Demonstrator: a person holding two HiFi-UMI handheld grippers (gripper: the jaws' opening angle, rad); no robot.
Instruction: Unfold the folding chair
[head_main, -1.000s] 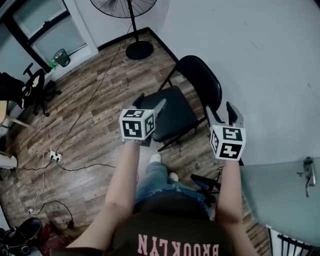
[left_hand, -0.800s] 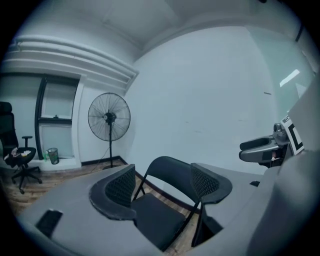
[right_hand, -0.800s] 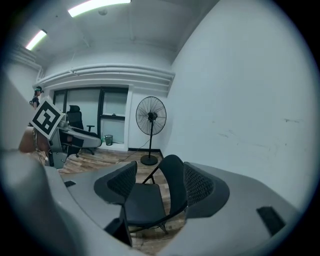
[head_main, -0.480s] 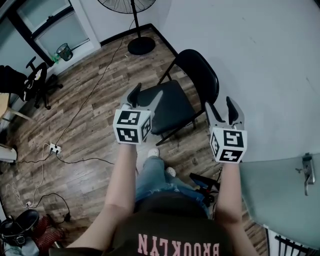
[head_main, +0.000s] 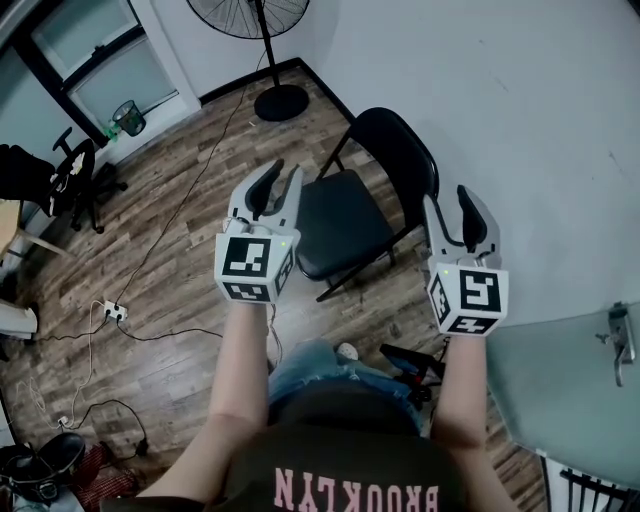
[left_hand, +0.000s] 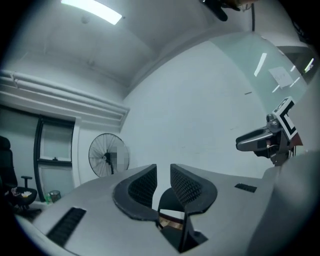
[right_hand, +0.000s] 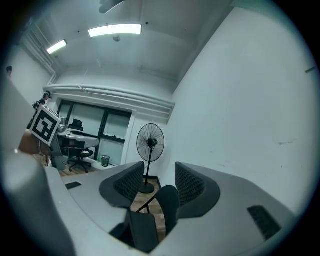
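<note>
Left claw (head_main: 284, 172), right claw (head_main: 450, 205): just closing, narrow gaps, empty. Unfolded chair (head_main: 340, 225) beyond; fan (head_main: 280, 100) behind.

The person stands with both bare forearms stretched out in front of the body. The left forearm (head_main: 240, 370) and the right forearm (head_main: 455, 390) run roughly side by side, well apart. The left gripper (head_main: 283, 178) points level, away from the body, its marker cube (head_main: 250, 268) sitting just past the wrist. Its jaws have just been closing and now leave only a narrow gap, with nothing gripped. The right gripper (head_main: 452, 212) also points level. Its jaws have just been closing too, yet stand wider apart, pressing on nothing.
</note>
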